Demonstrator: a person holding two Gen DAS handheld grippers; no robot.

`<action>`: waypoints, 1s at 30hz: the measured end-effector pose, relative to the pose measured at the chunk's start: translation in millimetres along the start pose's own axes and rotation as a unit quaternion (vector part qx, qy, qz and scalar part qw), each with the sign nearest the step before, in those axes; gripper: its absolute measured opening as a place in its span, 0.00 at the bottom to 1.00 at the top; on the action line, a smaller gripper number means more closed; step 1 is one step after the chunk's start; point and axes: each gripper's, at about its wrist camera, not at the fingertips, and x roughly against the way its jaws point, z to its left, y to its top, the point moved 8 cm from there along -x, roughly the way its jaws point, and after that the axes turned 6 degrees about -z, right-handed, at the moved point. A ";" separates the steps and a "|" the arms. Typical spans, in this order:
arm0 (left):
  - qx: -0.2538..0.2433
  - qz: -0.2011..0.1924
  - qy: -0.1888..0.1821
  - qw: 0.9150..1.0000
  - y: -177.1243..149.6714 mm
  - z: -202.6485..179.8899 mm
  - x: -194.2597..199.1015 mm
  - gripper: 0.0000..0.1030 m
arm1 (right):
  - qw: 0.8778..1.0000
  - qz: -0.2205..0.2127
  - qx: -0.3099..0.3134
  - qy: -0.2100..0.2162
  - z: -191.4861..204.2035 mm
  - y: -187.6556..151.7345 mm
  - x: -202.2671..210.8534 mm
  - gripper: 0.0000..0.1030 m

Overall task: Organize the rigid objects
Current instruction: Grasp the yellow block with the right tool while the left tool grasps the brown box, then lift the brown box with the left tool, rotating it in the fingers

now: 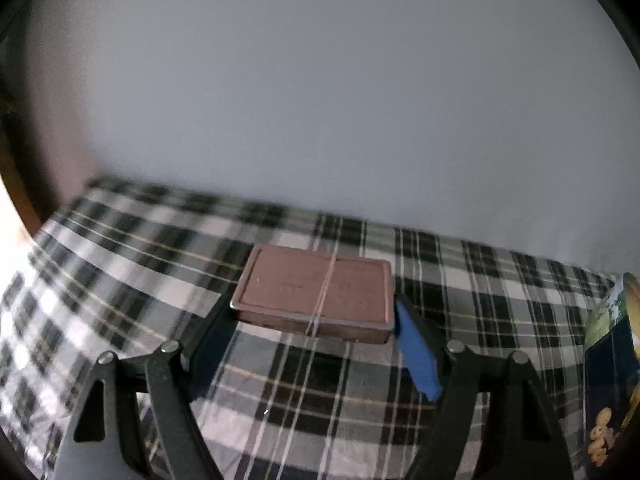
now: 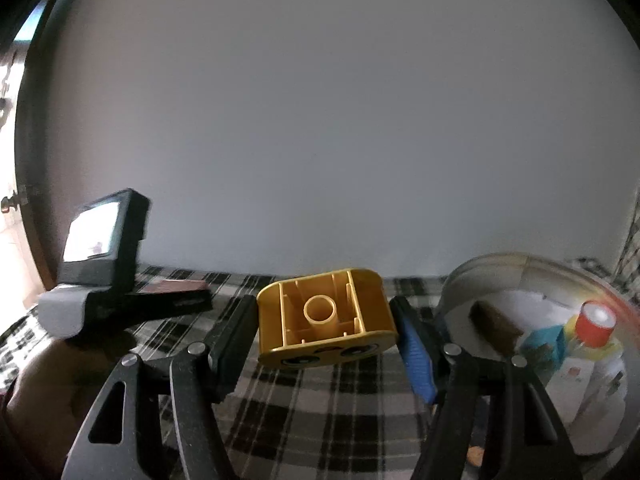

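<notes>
Left gripper (image 1: 314, 316) brackets blurred brown box (image 1: 316, 298); contact unclear.

We seem to be in a home: a black, white and grey plaid cloth (image 1: 120, 264) covers the surface against a plain pale wall (image 1: 320, 100), a wooden door with a round knob (image 2: 8, 204) stands at the left, and small household items fill a round metal bowl (image 2: 472, 280).
</notes>
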 end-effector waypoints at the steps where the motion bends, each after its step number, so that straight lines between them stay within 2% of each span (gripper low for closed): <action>1: -0.005 -0.013 0.004 1.000 0.6 -1.5 7.8 0.75 | 1.000 -0.005 0.004 -0.005 -0.4 1.2 1.0 0.67; 5: -0.016 -0.060 0.025 0.998 -0.2 -2.4 39.4 0.75 | 1.000 -0.023 0.006 -0.012 -0.6 5.1 6.4 0.67; 10: -0.016 -0.091 0.029 0.995 -5.3 -0.6 69.4 0.75 | 0.999 -0.046 0.010 -0.017 -0.1 7.9 12.6 0.67; 19: -0.001 -0.108 0.020 0.994 -25.5 0.9 101.3 0.75 | 0.998 -0.048 0.006 -0.028 -2.5 7.1 24.3 0.67; 30: -0.002 -0.116 0.011 0.993 -34.4 -4.9 115.0 0.75 | 0.998 -0.051 0.013 -0.042 -19.4 3.6 45.9 0.67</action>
